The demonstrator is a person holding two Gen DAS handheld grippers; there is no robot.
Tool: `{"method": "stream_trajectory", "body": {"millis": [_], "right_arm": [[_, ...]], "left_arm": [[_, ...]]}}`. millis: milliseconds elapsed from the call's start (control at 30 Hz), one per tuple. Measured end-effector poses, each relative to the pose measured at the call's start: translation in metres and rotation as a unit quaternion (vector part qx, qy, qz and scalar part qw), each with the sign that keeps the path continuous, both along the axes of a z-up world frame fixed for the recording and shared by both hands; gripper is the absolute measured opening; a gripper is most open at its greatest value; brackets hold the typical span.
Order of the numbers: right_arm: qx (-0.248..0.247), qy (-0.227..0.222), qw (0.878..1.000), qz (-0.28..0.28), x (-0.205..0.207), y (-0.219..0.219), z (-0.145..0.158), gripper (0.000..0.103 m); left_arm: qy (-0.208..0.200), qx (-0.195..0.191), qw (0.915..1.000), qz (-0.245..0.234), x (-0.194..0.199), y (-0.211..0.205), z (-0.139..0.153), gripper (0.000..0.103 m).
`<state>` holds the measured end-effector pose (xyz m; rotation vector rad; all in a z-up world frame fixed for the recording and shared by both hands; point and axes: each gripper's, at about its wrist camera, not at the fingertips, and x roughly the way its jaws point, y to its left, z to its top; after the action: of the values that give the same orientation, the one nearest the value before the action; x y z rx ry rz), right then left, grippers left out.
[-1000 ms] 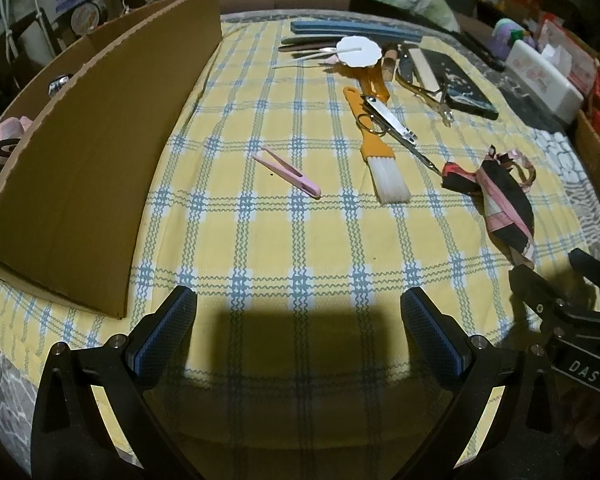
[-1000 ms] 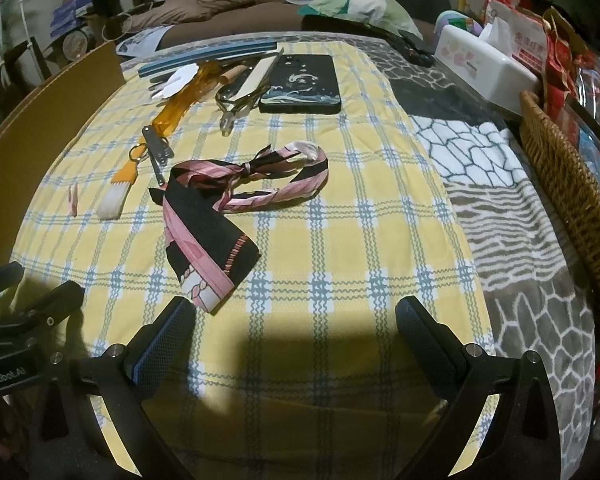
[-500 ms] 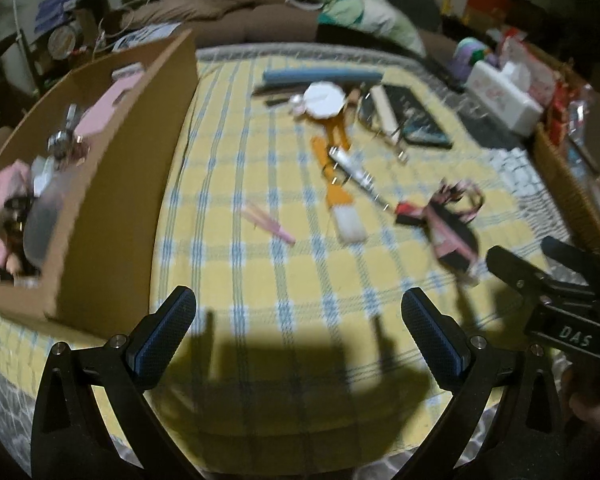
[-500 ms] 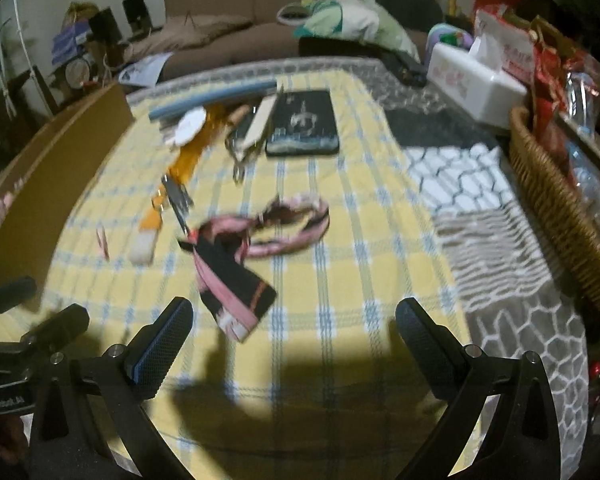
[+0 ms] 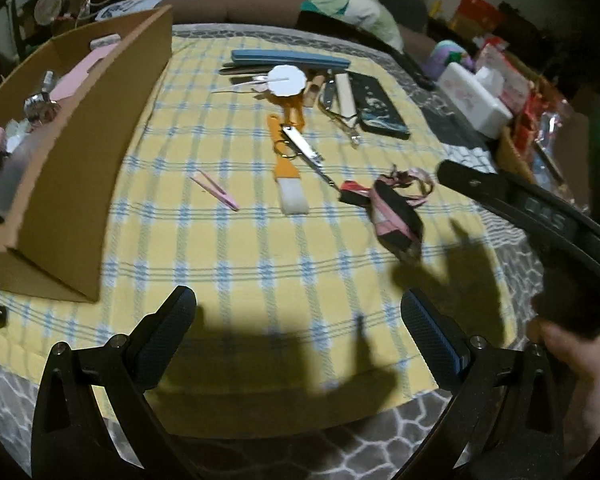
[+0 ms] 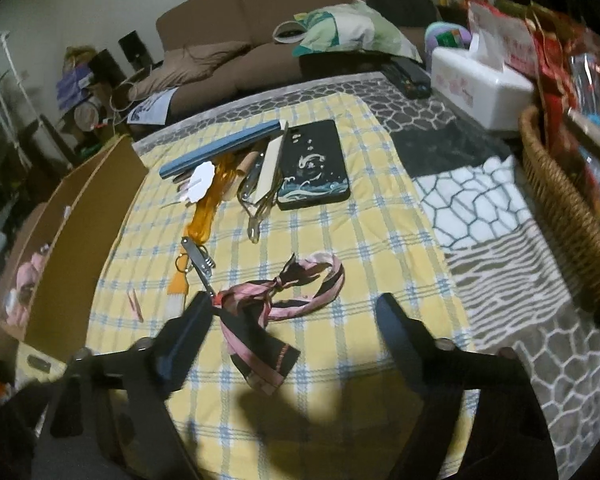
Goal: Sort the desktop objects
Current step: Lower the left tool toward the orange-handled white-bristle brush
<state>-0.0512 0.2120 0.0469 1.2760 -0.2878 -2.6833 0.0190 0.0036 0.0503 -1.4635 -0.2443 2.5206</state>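
Left gripper (image 5: 298,320): fingers spread apart, empty, above near edge of yellow plaid cloth (image 5: 260,248).
Right gripper (image 6: 296,316): fingers spread apart, empty, just above pink-black ribbon (image 6: 276,312); ribbon lies toward cloth's near right part.
Cardboard box (image 5: 72,168): along left edge, holds mixed small items.
Pink clip (image 5: 216,191): mid-cloth, apart from box.
Orange brush (image 5: 286,168): centre, nail clipper (image 5: 300,147) lying across it.
Phone case (image 6: 312,164), blue file (image 6: 220,148): far edge.
Wicker basket (image 6: 568,216): right edge of tabletop.
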Motion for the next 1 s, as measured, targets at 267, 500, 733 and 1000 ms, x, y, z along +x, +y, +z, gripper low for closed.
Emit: {"method": "stream_trajectory", "body": {"millis": [267, 500, 733, 1000], "right_arm": [[0.011, -0.01, 1.0, 0.017, -0.002, -0.006, -0.001, 0.069], [-0.009, -0.002, 1.0, 0.021, 0.003, -0.009, 0.009, 0.069], [-0.024, -0.004, 1.0, 0.001, 0.005, -0.004, 0.015, 0.069], [-0.021, -0.013, 1.0, -0.004, 0.0, 0.002, 0.008, 0.069]], "left_arm": [[0.025, -0.036, 0.9989, -0.012, -0.014, 0.012, 0.004, 0.094], [0.038, -0.056, 0.9977, -0.01, -0.023, 0.01, -0.003, 0.094], [0.05, -0.091, 0.9946, -0.002, -0.048, 0.016, -0.009, 0.088], [0.025, -0.108, 0.9938, 0.003, -0.094, 0.023, -0.033, 0.064]]}}
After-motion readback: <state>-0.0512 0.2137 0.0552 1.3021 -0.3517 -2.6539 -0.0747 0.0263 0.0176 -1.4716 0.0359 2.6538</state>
